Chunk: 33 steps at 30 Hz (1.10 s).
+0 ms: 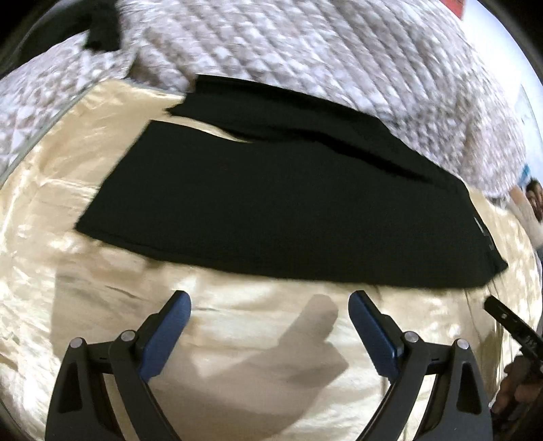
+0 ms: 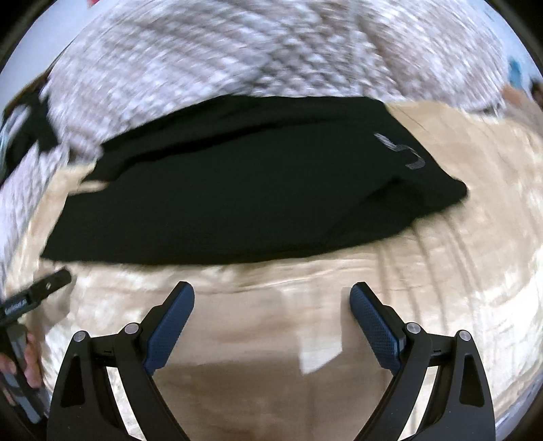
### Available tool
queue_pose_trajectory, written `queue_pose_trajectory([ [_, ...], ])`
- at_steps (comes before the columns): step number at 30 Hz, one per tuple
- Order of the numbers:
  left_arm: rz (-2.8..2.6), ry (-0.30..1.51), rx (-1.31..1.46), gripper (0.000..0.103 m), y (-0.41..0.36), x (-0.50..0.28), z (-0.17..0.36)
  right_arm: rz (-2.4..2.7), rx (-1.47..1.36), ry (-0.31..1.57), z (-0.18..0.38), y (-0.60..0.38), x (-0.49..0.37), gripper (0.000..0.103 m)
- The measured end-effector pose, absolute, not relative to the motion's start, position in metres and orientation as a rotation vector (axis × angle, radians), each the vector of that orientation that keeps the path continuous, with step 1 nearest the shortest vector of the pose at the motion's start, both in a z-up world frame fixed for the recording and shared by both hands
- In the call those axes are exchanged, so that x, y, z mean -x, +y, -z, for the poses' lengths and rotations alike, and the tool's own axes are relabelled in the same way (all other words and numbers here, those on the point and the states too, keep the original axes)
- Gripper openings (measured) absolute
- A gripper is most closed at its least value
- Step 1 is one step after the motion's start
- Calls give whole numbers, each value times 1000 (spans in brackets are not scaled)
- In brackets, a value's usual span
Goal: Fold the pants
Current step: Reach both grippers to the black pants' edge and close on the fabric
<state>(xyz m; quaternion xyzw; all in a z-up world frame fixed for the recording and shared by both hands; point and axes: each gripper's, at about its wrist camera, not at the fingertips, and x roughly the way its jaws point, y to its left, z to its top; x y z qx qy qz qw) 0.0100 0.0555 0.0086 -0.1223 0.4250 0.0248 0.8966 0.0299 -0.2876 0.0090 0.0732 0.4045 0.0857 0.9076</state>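
Black pants (image 1: pixel 271 203) lie flat on a cream satin sheet (image 1: pixel 237 325), legs side by side pointing left, waistband at the right. They also show in the right wrist view (image 2: pixel 237 190), with a grey logo (image 2: pixel 404 149) near the waist end. My left gripper (image 1: pixel 269 302) is open and empty, hovering over the sheet just short of the pants' near edge. My right gripper (image 2: pixel 271 295) is open and empty, also above the sheet in front of the pants. The other gripper's tip shows at each view's edge (image 1: pixel 509 322) (image 2: pixel 37 291).
A quilted grey-white patterned blanket (image 1: pixel 305 44) is bunched behind the pants and also shows in the right wrist view (image 2: pixel 237 51). A dark cloth (image 1: pixel 101 27) lies at the far left on the blanket. A person (image 1: pixel 534 203) is at the far right.
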Motion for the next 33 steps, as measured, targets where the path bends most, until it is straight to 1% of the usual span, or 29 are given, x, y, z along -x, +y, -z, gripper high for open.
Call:
queue_pose_trajectory([
  [6,-121,866,416,94,98,-19,1,-157,-416,832,-7,-335,-47,93],
  [12,-120,841,475,94,107,-42,5,-147,-582,844,-7,-360,-78,93],
  [14,-119,833,491,94,111,-49,5,-146,-589,840,-7,-363,-86,90],
  [15,-120,828,500,93,113,-53,5,-145,-591,838,-7,-364,-91,83],
  [16,-127,824,504,88,115,-56,5,-142,-601,836,-7,-366,-96,71],
  [17,-141,820,505,79,116,-58,5,-137,-615,835,-6,-370,-99,67],
  [19,-156,796,515,69,121,-59,6,-117,-653,833,-2,-378,-103,52],
  [20,-163,794,521,61,123,-60,7,-106,-669,828,-1,-381,-103,49],
  [21,-173,791,527,57,126,-60,7,-101,-689,822,0,-384,-103,45],
  [23,-192,786,541,37,131,-63,9,-99,-713,816,1,-387,-104,39],
  [24,-201,785,549,32,134,-64,11,-94,-718,815,1,-388,-105,30],
  [25,-213,787,563,20,138,-66,13,-89,-728,816,3,-389,-105,21],
  [26,-222,789,575,13,141,-66,15,-87,-749,816,5,-393,-106,18],
  [27,-223,787,587,11,144,-67,16,-84,-767,817,7,-395,-107,12],
  [28,-224,787,590,8,145,-66,16,-86,-794,813,9,-399,-106,9],
  [30,-225,783,571,4,143,-66,15,-93,-807,806,8,-400,-106,7],
  [33,-225,752,530,3,138,-62,5,-113,-795,780,-3,-399,-101,5],
])
